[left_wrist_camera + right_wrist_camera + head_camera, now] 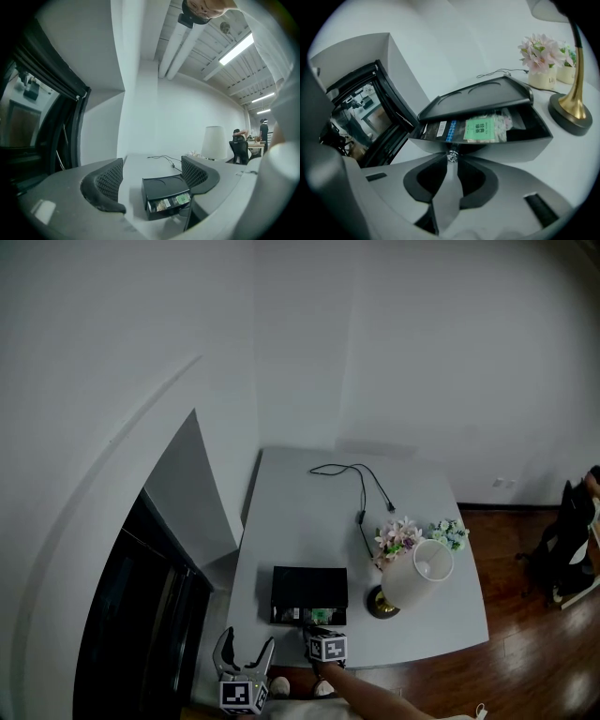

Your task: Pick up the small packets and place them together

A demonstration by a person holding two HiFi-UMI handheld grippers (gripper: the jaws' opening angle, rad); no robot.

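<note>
A black box sits near the front edge of the grey table. Its drawer stands pulled out. Inside lie small packets: a green one, a dark one with a barcode and a pale flowered one. My right gripper is pinched on the drawer's small metal knob, and in the head view it meets the drawer front. My left gripper hangs open and empty off the table's front left corner. In its own view the jaws frame the box from a distance.
A white-shaded lamp on a brass base stands right of the box. Behind it are two small flower pots and a black cable. A dark glass panel lies left of the table, wooden floor to the right.
</note>
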